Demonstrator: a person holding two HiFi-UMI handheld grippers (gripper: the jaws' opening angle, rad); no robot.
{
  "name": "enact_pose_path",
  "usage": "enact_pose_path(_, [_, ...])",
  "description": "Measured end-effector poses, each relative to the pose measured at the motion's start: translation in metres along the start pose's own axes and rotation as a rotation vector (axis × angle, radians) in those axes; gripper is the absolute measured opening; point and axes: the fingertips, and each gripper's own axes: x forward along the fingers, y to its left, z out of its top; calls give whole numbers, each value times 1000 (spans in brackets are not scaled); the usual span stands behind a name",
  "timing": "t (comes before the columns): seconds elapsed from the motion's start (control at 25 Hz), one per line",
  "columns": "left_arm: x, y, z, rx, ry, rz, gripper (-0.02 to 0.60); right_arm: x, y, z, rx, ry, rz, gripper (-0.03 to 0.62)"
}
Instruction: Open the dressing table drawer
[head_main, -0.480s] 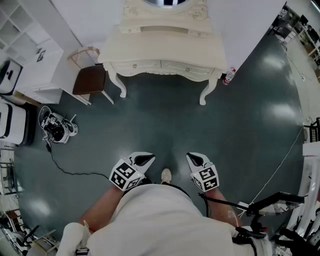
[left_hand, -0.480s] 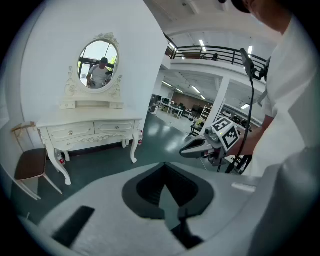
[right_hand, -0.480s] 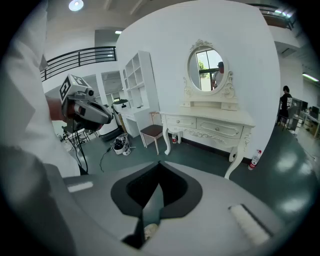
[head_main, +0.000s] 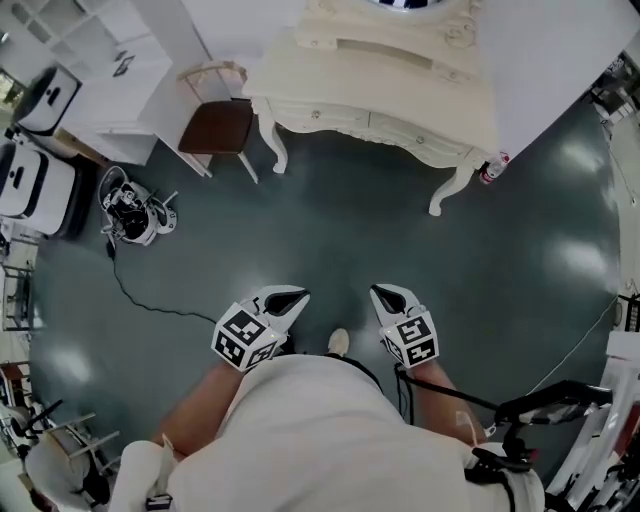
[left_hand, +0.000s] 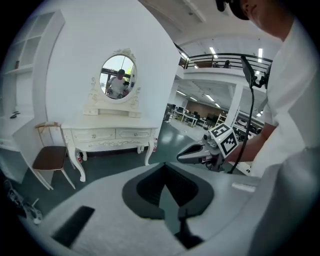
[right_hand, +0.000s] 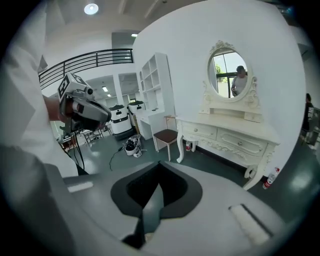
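- Left gripper (head_main: 290, 297) low in the head view, just ahead of the person's body, tilted forward and down toward the dark floor (head_main: 330, 240).
- Fingers of the left gripper closed tip to tip, nothing between them, only floor beyond the tips.
- Right gripper (head_main: 385, 293) just beside it at the same tilt, with a shoe tip (head_main: 337, 343) on the floor between the two.
- Fingers of the right gripper likewise pressed together, holding nothing.
- Both grippers well apart from the dressing table (head_main: 400, 85), touching nothing.
- Dressing table cream-white on curved legs, set against the white wall at the top of the head view.
- Oval mirror (left_hand: 117, 76) in a carved frame above the table's surface.
- Two drawers side by side under the top: left-hand drawer (left_hand: 94, 134) and right-hand drawer (left_hand: 134, 133), each with a small knob.
- Both drawer fronts flush with the frame, shut.
- Brown-seated chair (head_main: 218, 125) just beside the table's left end, between it and a white shelf unit (head_main: 100, 60).
- Small bottle (head_main: 492, 168) on the floor by the table's right front leg.
- Round device (head_main: 130, 215) on the floor, well to the left of the grippers.
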Motion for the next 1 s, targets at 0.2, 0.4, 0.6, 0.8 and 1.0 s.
enact_pose_path(0.2, [-20, 61, -1, -49, -43, 49, 2, 60, 6, 31, -40, 6, 40, 0])
enact_pose_path(0.4, [-40, 136, 5, -52, -86, 24, 2, 127, 12, 66, -35, 14, 21, 2])
enact_pose_path(0.6, [-88, 230, 22, -31, -120, -6, 2, 201, 32, 125, -7, 20, -50, 52])
enact_pose_path(0.8, [-120, 321, 36, 18, -105, -21, 2, 277, 22, 184, 58, -19, -116, 25])
enact_pose_path(1.0, [-154, 390, 33, 41, -86, -31, 2, 335, 36, 224, 83, -14, -184, 12])
